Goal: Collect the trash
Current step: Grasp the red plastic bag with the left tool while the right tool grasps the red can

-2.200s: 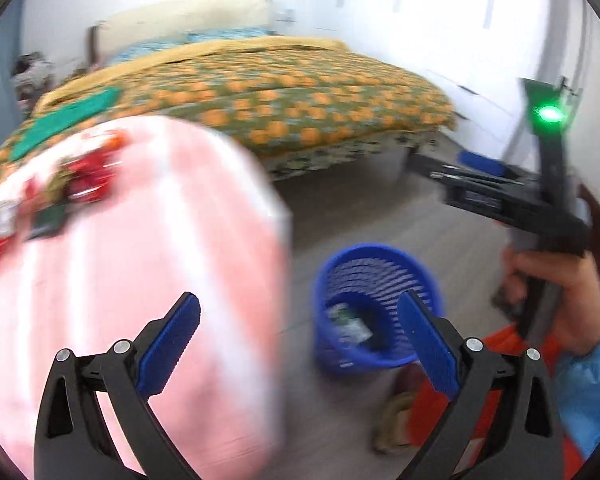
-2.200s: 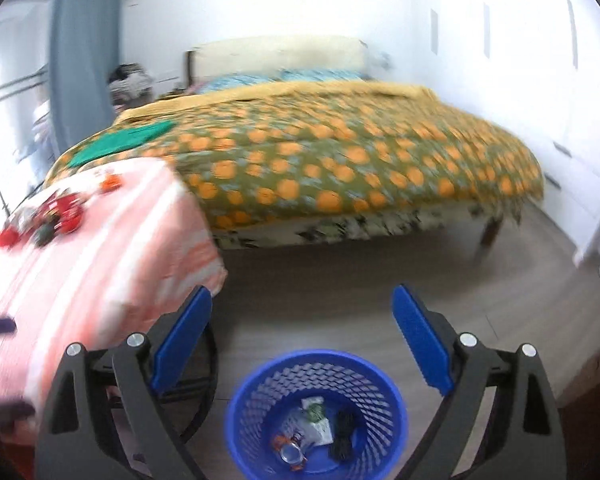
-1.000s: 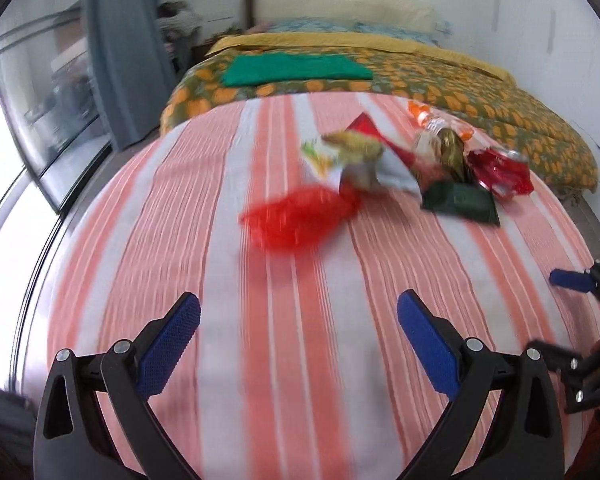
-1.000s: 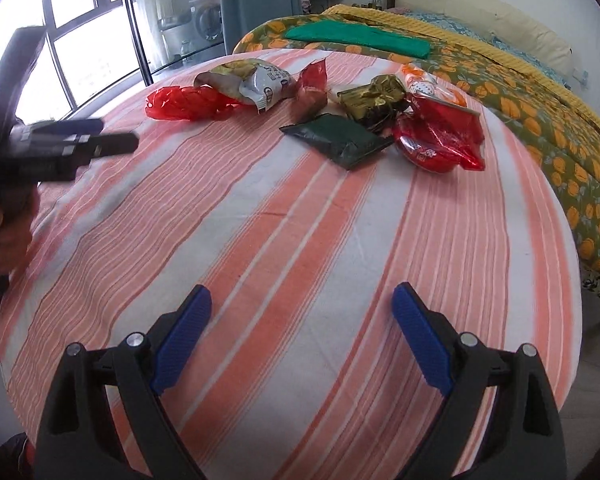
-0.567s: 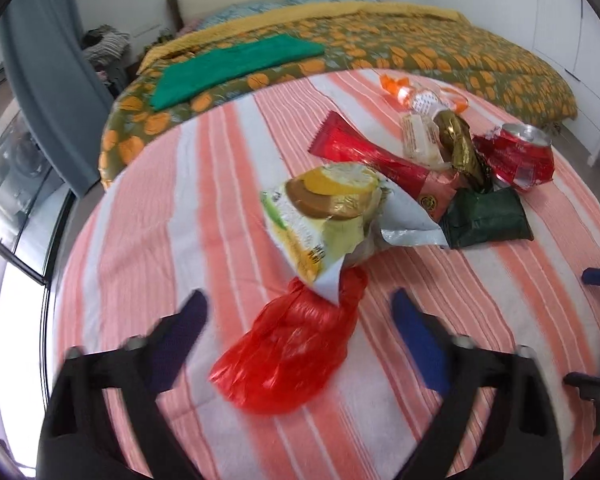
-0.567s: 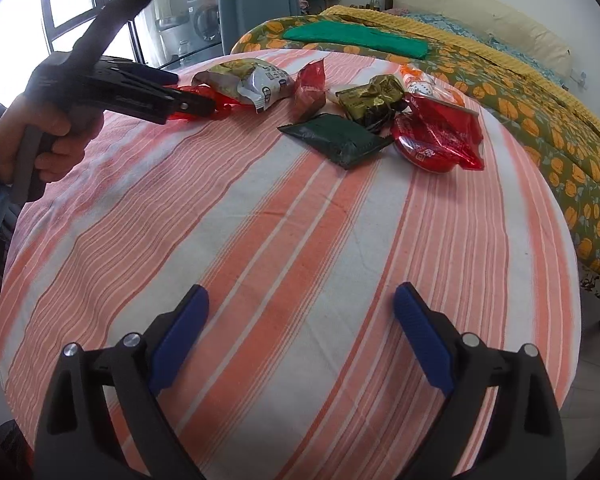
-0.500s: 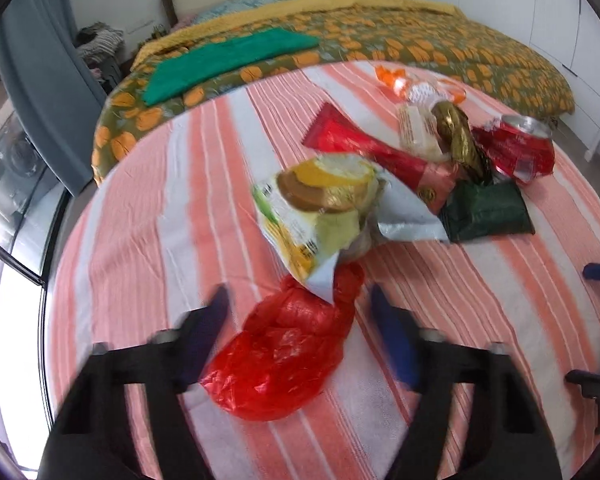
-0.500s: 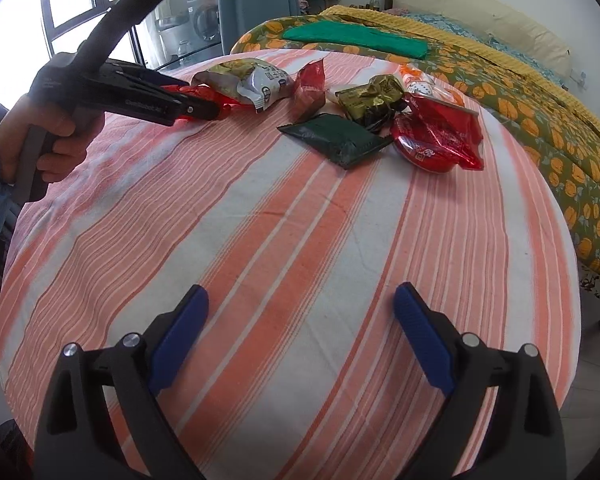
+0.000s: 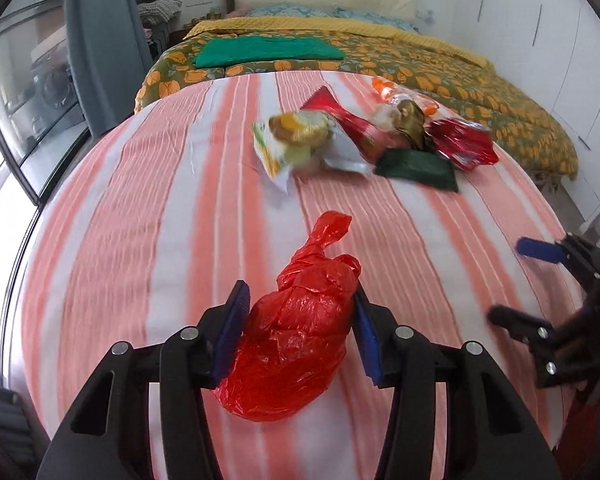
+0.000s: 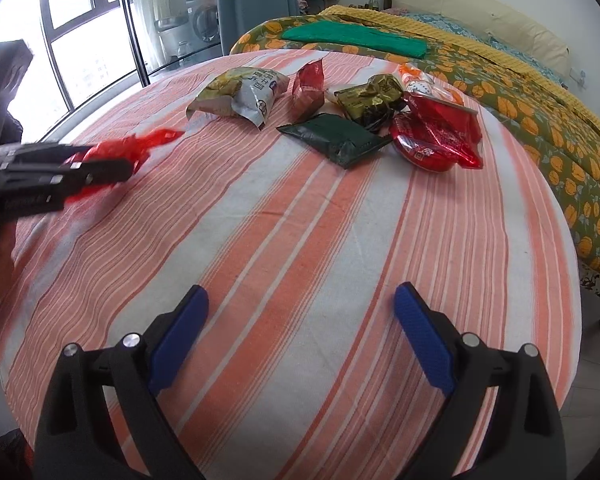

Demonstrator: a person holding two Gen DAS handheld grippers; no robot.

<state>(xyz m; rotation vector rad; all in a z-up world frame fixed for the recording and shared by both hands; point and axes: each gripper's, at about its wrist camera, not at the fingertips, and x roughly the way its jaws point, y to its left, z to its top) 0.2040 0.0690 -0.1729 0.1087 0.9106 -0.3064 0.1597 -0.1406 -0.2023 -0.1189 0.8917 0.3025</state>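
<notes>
Your left tool (image 9: 298, 334) grips the crumpled red plastic bag (image 9: 300, 336) just above the striped surface (image 9: 140, 220), though its jaws are easing apart; squeeze firmly so the slippery film cannot slide out. Your right tool (image 10: 300, 340) hangs wide and empty. Lift clear of the chip bag (image 9: 300, 140) and other wrappers beyond.

Both wrist fisheyes are looking steeply down, close over the round orange-striped clothed table (image 9: 148, 200), facing the orange-flowered bed (image 10: 540, 92); both are sharing the heap of crumpled snack wrappers (image 10: 340, 100).
</notes>
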